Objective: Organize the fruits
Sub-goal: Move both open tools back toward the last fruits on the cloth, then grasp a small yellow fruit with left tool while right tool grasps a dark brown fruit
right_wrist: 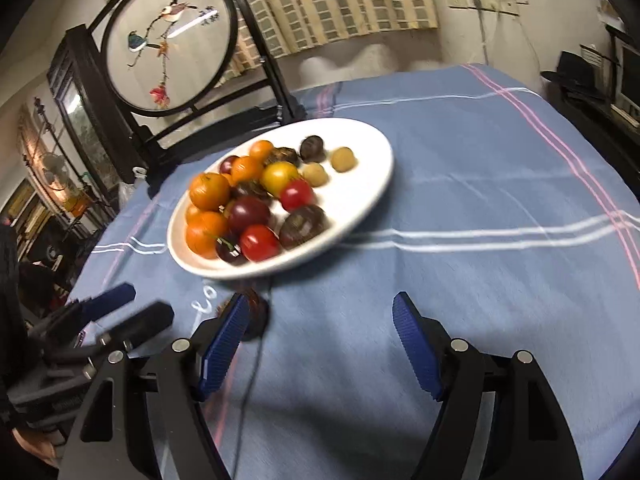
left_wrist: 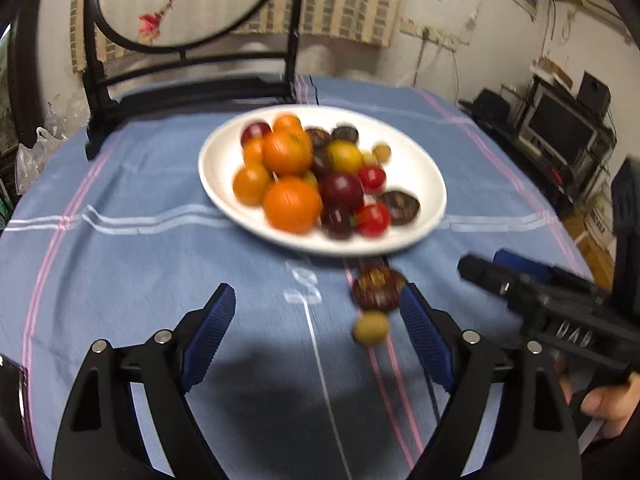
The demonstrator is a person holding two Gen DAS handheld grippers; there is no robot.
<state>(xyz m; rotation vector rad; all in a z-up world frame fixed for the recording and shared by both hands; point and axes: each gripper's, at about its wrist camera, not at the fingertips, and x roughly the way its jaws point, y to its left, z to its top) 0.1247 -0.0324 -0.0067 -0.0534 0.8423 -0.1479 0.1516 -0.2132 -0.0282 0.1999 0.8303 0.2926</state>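
left gripper (left_wrist: pixel 316 312) jaws wide, empty, angled down over the blue tablecloth (left_wrist: pixel 140 264) | right gripper (right_wrist: pixel 320 328) wide, empty | white plate (left_wrist: pixel 224 168) heaped with fruit ahead | left view alone showed a small greenish fruit (left_wrist: pixel 371 327) and a dark fruit (left_wrist: pixel 378 286) just beside its right finger.

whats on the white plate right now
The white plate holds a heap of fruit: oranges, dark plums, red tomatoes, one yellow fruit and small tan ones. Whatever lies beneath the heap is covered.
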